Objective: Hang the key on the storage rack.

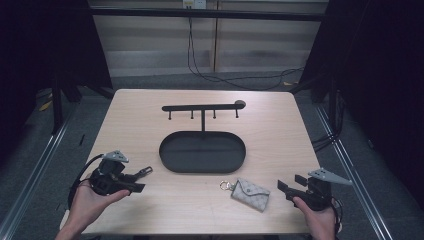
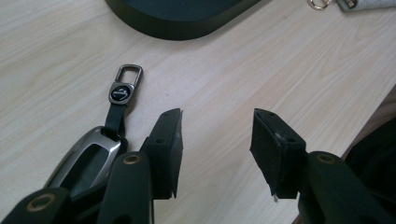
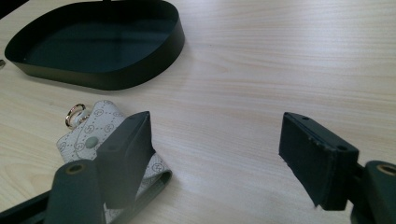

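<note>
We judge the main risk a glancing grab that skids the key fob or key pouch along the tabletop's near edge, since left gripper and right gripper both stand spread wide, empty, each thing outside its jaws.

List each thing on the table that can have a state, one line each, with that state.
Left tongs: open, nothing between the jaws.
Right tongs: open, nothing between the jaws.
Car key fob: flat on the table, beside the left tongs, strap and clip stretched out.
Key pouch: flap snapped shut, flat on the table, ring attached.
Oval tray: empty.
Hook rack: upright, nothing hung on it.
</note>
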A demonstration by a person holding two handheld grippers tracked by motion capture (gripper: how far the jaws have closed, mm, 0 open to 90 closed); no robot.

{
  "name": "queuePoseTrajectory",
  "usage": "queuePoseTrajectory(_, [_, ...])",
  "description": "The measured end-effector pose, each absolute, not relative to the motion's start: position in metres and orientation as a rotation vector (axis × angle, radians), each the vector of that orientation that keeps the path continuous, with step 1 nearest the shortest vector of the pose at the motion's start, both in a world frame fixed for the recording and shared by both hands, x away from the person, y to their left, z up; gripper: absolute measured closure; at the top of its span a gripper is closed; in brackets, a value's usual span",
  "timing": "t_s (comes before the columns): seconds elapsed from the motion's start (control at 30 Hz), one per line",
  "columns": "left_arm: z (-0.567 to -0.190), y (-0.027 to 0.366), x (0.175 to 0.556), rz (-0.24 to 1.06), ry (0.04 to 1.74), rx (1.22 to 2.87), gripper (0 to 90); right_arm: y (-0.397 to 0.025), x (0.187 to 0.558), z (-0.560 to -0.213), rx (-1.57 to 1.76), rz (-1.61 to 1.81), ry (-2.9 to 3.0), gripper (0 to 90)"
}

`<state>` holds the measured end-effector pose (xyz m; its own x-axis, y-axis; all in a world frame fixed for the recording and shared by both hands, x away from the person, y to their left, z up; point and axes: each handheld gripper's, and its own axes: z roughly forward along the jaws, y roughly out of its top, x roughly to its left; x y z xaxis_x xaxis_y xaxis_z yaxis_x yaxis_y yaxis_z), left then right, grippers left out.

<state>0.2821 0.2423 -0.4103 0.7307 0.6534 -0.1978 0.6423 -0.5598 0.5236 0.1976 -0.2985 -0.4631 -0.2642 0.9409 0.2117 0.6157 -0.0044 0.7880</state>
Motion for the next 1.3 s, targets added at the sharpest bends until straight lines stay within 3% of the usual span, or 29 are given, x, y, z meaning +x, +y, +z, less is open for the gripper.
queuePoseTrajectory(0.4, [-0.398, 0.237, 0.307, 0.018, 0.985, 2.387, 52.9, -0.297, 0.199, -0.464, 1.607, 1.152, 1.914, 25.6])
queuePoseTrajectory(0.47, [-0.396, 0.234, 0.308, 0.069, 0.976, 2.433, 53.0, -0.297, 0.199, -0.464, 1.607, 1.151, 1.915, 25.6])
queuePoseTrajectory(0.7, [-0.395, 0.225, 0.319, 0.108, 0.965, 2.52, 61.6, -0.296, 0.2, -0.464, 1.608, 1.145, 1.917, 25.5])
queuePoseTrajectory(1.07, [-0.408, 0.229, 0.345, 0.029, 0.997, 2.588, 67.2, -0.296, 0.2, -0.465, 1.611, 1.143, 1.919, 25.5])
queuePoseTrajectory(1.3, [-0.418, 0.229, 0.362, -0.061, 0.987, 2.635, 63.0, -0.295, 0.202, -0.466, 1.623, 1.14, 1.94, 24.6])
